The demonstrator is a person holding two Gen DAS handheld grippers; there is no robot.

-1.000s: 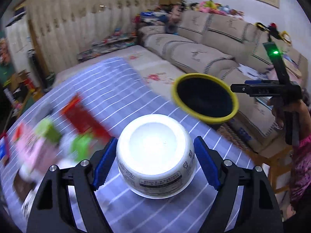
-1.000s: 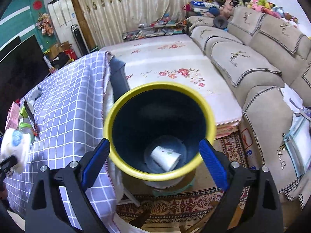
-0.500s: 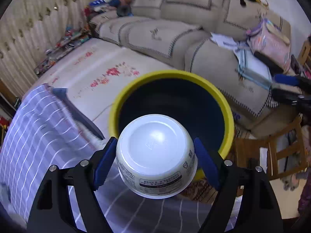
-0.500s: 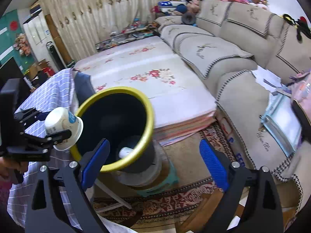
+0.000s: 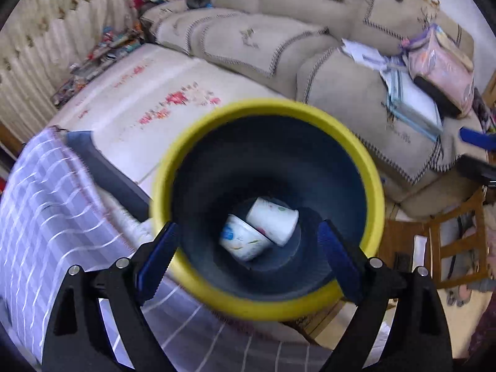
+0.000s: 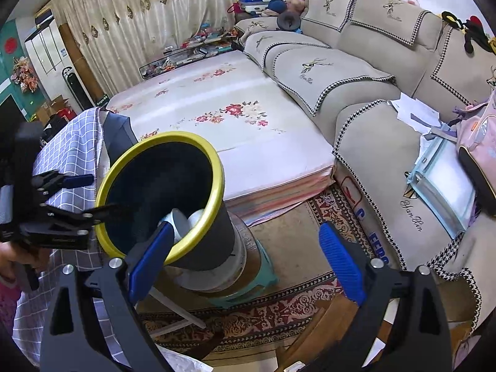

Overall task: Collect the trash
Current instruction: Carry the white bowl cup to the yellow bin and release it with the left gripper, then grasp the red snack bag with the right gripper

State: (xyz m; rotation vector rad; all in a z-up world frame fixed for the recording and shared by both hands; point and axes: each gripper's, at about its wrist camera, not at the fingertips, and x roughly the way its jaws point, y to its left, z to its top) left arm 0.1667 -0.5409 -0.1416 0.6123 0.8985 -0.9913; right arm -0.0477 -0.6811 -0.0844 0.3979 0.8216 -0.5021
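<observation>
Yellow-rimmed and dark inside, the bin (image 5: 266, 305) is seen from straight above in the left wrist view, and two white containers are lying at its bottom: a printed bowl (image 5: 243, 241) and a paper cup (image 5: 272, 221) leaning against it. A second ago the bowl was pinched between the pads of the left gripper (image 5: 248, 257) over the checked tablecloth (image 5: 46, 210); it has since been carried over the bin and dropped, the jaws having just been opening, and nothing is held between them now. The right gripper (image 6: 245, 257) is spread wide and empty, held beside the bin above the patterned rug (image 6: 279, 313). One more piece of trash can therefore be judged collected. Whether further litter remains on the table cannot be told from the present views.
</observation>
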